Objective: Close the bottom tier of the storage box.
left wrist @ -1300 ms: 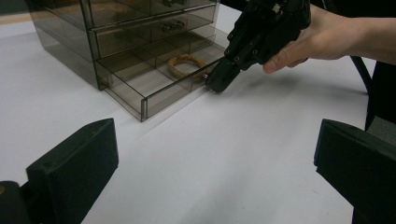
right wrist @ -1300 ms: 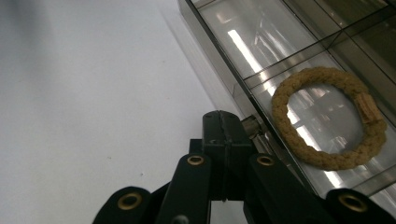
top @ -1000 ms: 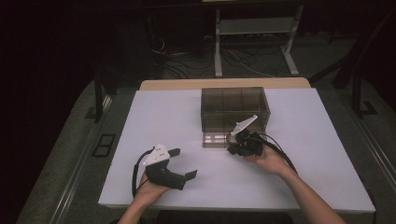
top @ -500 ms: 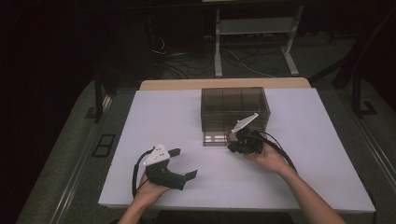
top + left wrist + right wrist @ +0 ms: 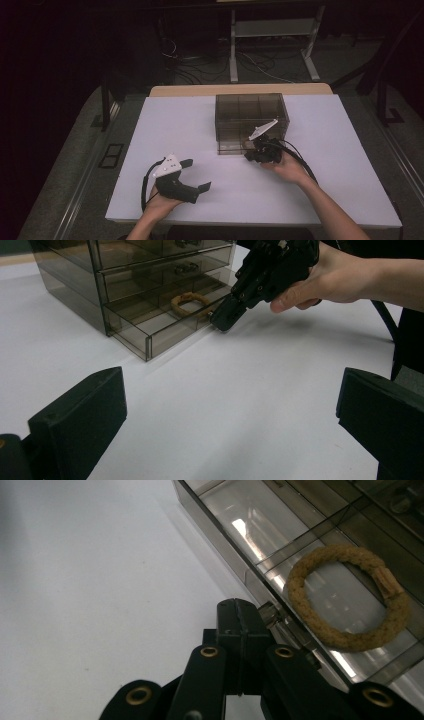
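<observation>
My right hand-held gripper [image 5: 239, 625] is clenched on the bottom drawer's [image 5: 165, 325] knob [image 5: 270, 614], ready to slide it; the left one [image 5: 196, 175] idles released on the worktop [image 5: 175, 120].

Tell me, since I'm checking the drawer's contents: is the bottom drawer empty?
No, a tan braided ring lies inside the smoky clear bottom drawer, just past the right gripper.

Right tool [image 5: 239, 611]: jaw bases cut by the bottom edge in its own view; from above, tips hidden behind its body and grey plate. Left tool [image 5: 225, 440]: both jaws cropped by bottom and side edges. Drawer unit [image 5: 251, 121]: top cut off in both tool views, contents too dim to tell from above. Woven ring [image 5: 347, 597]: partly hidden behind the drawer front. Drawer knob [image 5: 270, 614]: blurred, contact with the tool unclear. Person's forearms cut at the near tabletop edge.
</observation>
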Demonstrator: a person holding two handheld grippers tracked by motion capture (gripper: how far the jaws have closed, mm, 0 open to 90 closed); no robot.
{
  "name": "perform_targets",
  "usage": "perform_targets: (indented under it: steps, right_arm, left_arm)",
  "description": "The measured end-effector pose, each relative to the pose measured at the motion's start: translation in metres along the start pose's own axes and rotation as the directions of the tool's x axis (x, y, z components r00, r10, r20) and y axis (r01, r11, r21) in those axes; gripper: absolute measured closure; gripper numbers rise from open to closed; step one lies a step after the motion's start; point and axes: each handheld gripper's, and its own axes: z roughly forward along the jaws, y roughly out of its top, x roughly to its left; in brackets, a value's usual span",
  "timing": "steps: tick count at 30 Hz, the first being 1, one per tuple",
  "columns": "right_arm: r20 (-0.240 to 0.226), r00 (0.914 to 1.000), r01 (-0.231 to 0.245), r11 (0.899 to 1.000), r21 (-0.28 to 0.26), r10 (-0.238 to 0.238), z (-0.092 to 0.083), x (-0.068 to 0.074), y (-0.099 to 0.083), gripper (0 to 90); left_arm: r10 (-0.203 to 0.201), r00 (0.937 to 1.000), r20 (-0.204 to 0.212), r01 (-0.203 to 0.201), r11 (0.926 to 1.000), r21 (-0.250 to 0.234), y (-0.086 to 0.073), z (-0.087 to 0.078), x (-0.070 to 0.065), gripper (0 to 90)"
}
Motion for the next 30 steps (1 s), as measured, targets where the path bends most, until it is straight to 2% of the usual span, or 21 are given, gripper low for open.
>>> perform_targets:
  steps: [7,30]
  right_arm:
    - [-0.006,0.9996,-0.026,1.000,-0.012,0.026,0.001,-0.006,0.000,88.8]
    - [0.021,0.9979,-0.061,0.998,-0.028,0.062,0.001,-0.018,-0.003,88.8]
  left_arm:
    - [0.001,1.0000,0.001,-0.001,1.0000,0.001,0.000,0.000,0.000,0.0]
    - [0.001,1.0000,-0.001,-0.001,1.0000,0.002,0.000,0.001,0.000,0.0]
